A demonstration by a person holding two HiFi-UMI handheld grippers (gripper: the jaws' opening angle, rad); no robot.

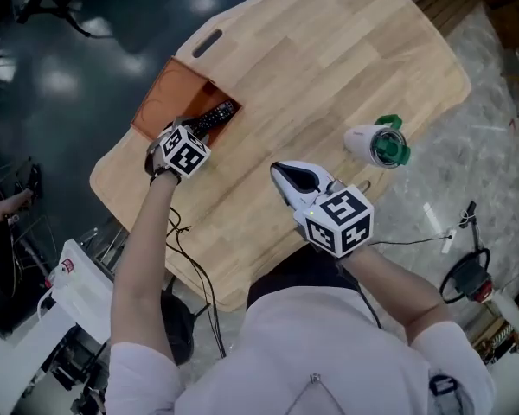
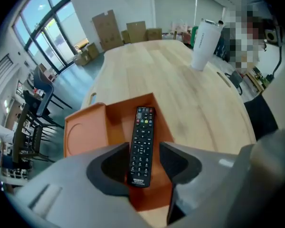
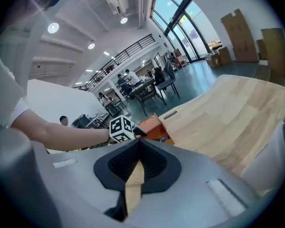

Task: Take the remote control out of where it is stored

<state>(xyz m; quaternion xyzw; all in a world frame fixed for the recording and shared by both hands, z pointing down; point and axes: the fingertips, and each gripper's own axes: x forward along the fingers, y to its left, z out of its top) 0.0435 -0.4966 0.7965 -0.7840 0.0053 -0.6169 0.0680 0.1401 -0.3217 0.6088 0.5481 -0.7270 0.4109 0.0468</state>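
A black remote control (image 2: 142, 137) lies lengthwise in an open orange box (image 2: 85, 132) at the table's far left corner (image 1: 169, 98). My left gripper (image 2: 144, 145) is open, its jaws straddling the remote's near end; the left jaw is right against it and a narrow gap shows on the right. From the head view the remote (image 1: 216, 115) pokes out just beyond the left gripper (image 1: 197, 132). My right gripper (image 1: 284, 175) hovers over the table's middle, shut with nothing in it; its fingertips (image 3: 138, 144) meet.
A white tumbler with a green lid (image 1: 376, 143) stands upright toward the table's right side (image 2: 203, 44). The wooden table (image 1: 329, 67) has a slot handle (image 1: 206, 43) just beyond the box. Cables hang below the near edge (image 1: 190, 258).
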